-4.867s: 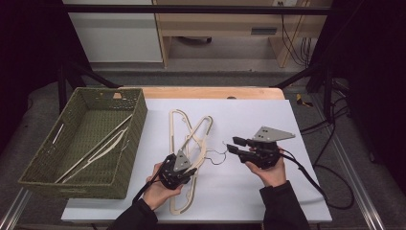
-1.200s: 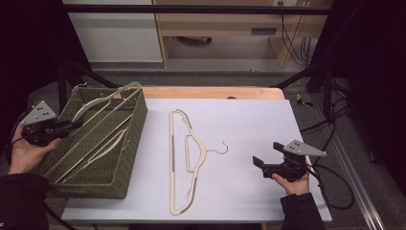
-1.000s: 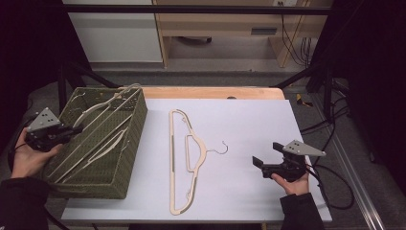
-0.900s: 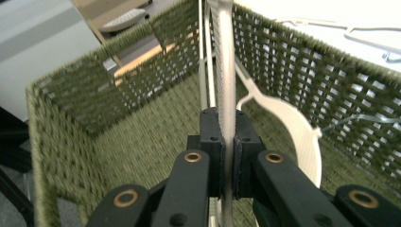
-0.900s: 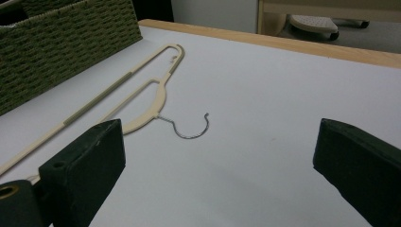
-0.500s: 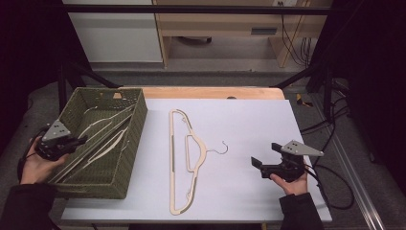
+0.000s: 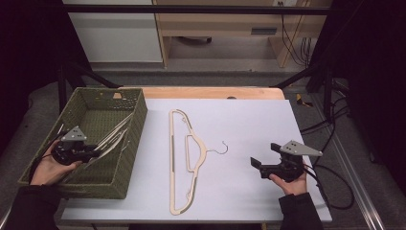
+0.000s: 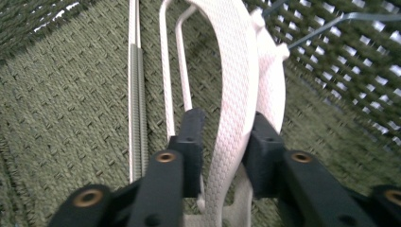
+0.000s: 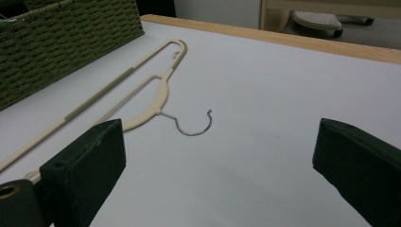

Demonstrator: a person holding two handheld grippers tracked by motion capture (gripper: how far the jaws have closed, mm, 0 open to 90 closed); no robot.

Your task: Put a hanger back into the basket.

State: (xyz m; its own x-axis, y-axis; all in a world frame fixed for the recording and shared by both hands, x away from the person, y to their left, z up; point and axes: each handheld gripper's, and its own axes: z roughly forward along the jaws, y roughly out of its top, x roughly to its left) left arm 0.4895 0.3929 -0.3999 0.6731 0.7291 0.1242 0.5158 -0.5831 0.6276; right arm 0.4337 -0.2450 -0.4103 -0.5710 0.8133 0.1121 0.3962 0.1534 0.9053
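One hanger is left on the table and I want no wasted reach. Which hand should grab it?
Probably the right. Its tongs are open and empty near the hanger; the left tongs are in the basket, loose around another hanger.

Dim room, grey floor [image 7: 230, 79], white cabinet [image 7: 112, 31], wooden bench [image 7: 225, 24], black cables [image 7: 292, 33] hanging.

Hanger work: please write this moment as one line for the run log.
left tongs: just opening, hanger in basket between them | basket: holds hangers | right tongs: open, empty | table hanger: lying flat
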